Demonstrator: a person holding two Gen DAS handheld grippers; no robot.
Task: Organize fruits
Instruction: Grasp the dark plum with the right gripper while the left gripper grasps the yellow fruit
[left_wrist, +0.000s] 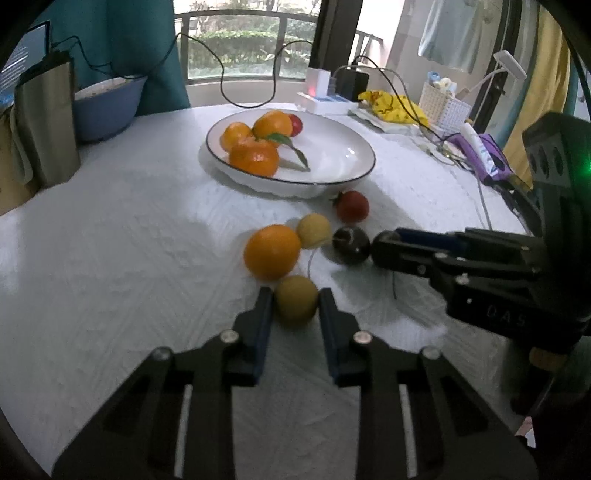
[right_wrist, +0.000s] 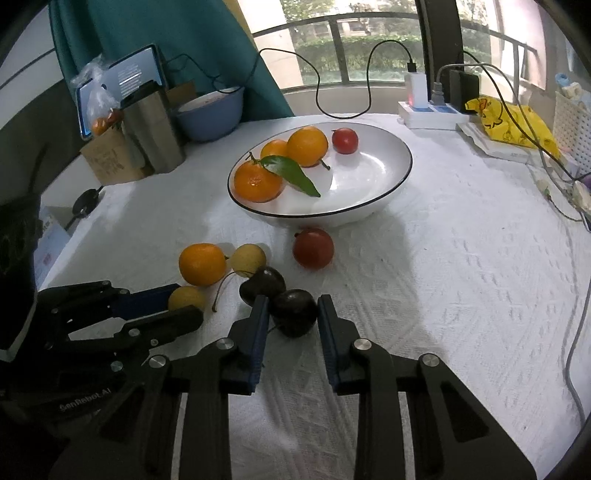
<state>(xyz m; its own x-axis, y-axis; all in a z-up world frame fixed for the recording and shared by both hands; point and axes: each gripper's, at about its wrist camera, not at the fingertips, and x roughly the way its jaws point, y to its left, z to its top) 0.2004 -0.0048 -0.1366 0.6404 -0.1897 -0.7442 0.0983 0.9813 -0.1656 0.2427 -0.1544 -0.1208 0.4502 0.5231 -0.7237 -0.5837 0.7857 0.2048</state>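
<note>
While gripped, yellow fruit (left_wrist: 296, 300) between left claw (left_wrist: 295, 299)

White bowl (right_wrist: 369, 210), rimmed in dark blue; orange mandarins (right_wrist: 257, 181) and a green leaf (right_wrist: 291, 176) contained. Beside it, a red fruit (right_wrist: 313, 248); white embossed cloth (right_wrist: 443, 295).

Right tongs (right_wrist: 293, 314) clamped on a dark plum (right_wrist: 295, 312). Second dark plum (right_wrist: 263, 283) touching just beyond. Left tongs (right_wrist: 181, 304) grip a yellow fruit (right_wrist: 186, 298) alongside.
</note>
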